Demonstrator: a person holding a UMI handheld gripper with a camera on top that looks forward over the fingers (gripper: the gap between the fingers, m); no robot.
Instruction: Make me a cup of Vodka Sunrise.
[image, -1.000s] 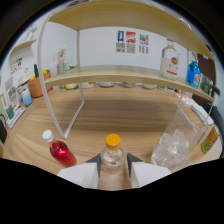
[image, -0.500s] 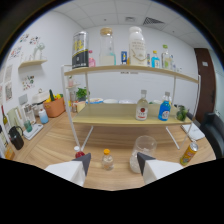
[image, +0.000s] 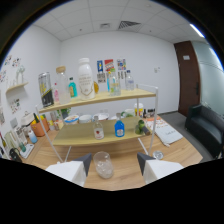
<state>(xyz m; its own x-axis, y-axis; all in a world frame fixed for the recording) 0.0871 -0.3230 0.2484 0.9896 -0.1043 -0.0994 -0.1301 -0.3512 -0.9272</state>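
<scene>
The gripper is standing with its two fingers spread apart, gripping nothing. A clear glass holding ice is sitting on the wooden table, in the gap between the fingers, with space showing on either side. Beyond the fingers a two-tier wooden shelf is standing against the white wall. On its lower tier a small clear bottle with a red label is standing beside a blue bottle. On the upper tier a large white jug is rising among several bottles and a can.
</scene>
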